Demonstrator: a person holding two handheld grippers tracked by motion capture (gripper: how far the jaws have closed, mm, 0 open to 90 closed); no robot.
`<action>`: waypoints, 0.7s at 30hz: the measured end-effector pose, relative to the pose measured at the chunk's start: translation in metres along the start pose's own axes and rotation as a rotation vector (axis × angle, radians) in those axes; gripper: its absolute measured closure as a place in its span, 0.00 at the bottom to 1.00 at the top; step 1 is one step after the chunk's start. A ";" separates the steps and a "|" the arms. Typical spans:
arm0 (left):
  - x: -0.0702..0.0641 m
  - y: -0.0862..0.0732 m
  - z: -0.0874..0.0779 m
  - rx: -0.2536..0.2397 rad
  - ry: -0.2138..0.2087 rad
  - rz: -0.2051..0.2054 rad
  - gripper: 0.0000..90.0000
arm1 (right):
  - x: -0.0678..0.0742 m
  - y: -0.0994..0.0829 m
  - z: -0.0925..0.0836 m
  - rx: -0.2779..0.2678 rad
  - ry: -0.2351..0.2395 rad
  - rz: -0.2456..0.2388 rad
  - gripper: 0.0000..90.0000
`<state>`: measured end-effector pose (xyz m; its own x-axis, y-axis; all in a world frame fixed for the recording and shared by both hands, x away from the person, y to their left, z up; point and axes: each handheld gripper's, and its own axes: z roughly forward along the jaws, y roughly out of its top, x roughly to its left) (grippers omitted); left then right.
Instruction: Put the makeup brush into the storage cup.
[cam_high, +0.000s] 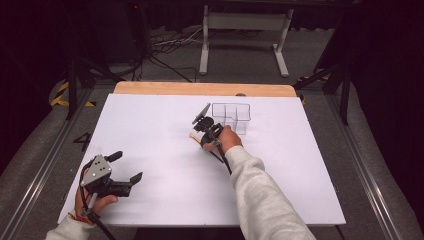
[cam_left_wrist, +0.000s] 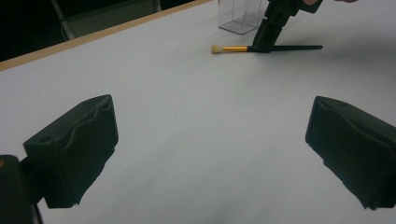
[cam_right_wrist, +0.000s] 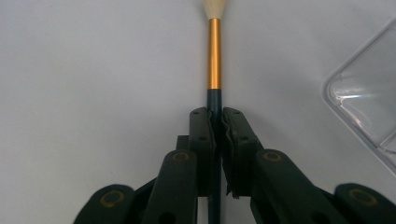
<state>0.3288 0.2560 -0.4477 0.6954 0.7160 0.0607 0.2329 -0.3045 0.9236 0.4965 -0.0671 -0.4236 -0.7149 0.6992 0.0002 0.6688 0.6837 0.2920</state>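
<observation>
No brand, label or readable writing on anything in any view. High view: white table (cam_high: 165, 150) with a wood strip along the far edge at 12 o'clock; clear plastic organizer (cam_high: 231, 117) with divided compartments stands upright past table centre, toward 1 o'clock. Right gripper (cam_high: 202, 131) sits just at 9 o'clock of the organizer, near it, not touching as far as can be told, held by the right hand (cam_high: 229, 139) in a grey sleeve. Left gripper (cam_high: 129, 170) is low at 7 o'clock of the table, well apart from the rest, jaws spread wide with nothing between them, grey three-cornered plate on top, left hand (cam_high: 95, 202) under it. Brush (cam_high: 194, 135) is barely a pale speck here. Left gripper view gives what the high view can't: makeup brush (cam_left_wrist: 243, 48) lying flat on the table, cream bristle tip pointing to 9 o'clock, gold ferrule, dark handle running to 3 o'clock, the right gripper (cam_left_wrist: 262, 45) coming down on the handle just behind the ferrule; organizer (cam_left_wrist: 240, 16) base just beyond at 12 o'clock. Right gripper view shows the grip itself: right gripper (cam_right_wrist: 217, 122) jaws closed onto the dark handle of the brush (cam_right_wrist: 214, 53), ferrule and cream tip running out to 12 o'clock, a rounded organizer (cam_right_wrist: 369, 100) corner at 3 o'clock, apart from the brush.
</observation>
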 end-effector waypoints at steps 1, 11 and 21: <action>0.000 0.000 0.000 -0.002 -0.002 -0.004 0.03 | 0.000 -0.001 -0.001 0.003 0.004 0.000 0.93; 0.001 -0.001 0.001 -0.017 0.003 -0.026 0.04 | -0.010 -0.024 -0.019 -0.159 0.045 0.034 0.93; 0.002 -0.001 -0.001 -0.054 0.021 -0.036 0.04 | -0.026 -0.060 -0.057 -0.395 0.101 0.094 0.93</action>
<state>0.3294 0.2582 -0.4482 0.6727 0.7391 0.0341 0.2202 -0.2440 0.9444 0.4638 -0.1383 -0.3867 -0.6840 0.7175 0.1321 0.6163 0.4714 0.6309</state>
